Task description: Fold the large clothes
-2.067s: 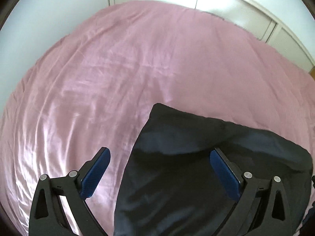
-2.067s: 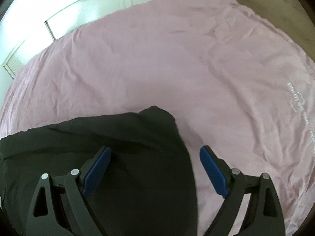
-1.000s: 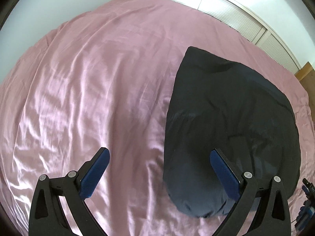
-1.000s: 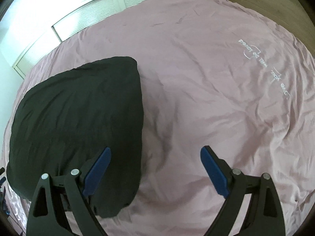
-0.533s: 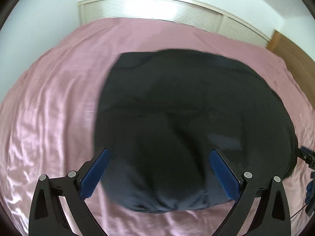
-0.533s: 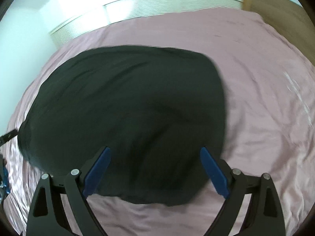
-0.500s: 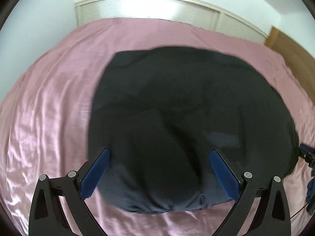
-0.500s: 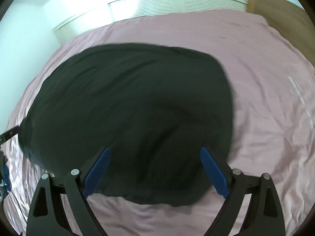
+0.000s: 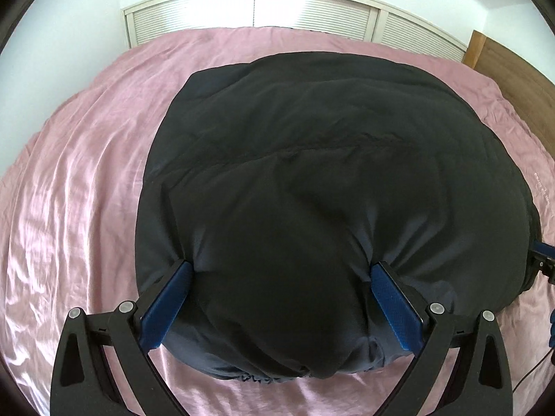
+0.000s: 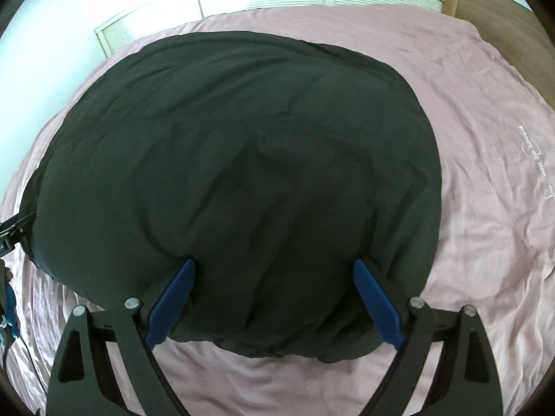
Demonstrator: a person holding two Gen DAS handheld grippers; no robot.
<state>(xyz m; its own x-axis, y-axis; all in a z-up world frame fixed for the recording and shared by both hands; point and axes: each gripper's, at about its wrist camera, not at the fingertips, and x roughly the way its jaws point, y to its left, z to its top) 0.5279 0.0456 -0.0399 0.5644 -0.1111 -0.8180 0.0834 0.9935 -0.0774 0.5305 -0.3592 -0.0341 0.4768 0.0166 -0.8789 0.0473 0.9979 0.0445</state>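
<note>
A large black garment (image 9: 312, 180) lies folded in a rounded heap on the pink bed sheet (image 9: 76, 180); it also shows in the right wrist view (image 10: 242, 159). My left gripper (image 9: 281, 270) is open, its blue fingers (image 9: 170, 298) pressed down into the garment's near left part, fabric bulging between them. My right gripper (image 10: 274, 270) is open, its blue fingers (image 10: 374, 301) straddling the garment's near right part. Neither pinches the cloth.
The pink sheet (image 10: 492, 180) covers the whole bed, with pale printed lettering (image 10: 534, 159) at the right. White louvred closet doors (image 9: 305, 10) stand behind the bed. A wooden headboard (image 10: 503, 24) runs along the right side.
Both grippers swung round from the garment's outer sides to face it square on, and came lower. The fingers now press onto the black fabric. Jaws stayed open.
</note>
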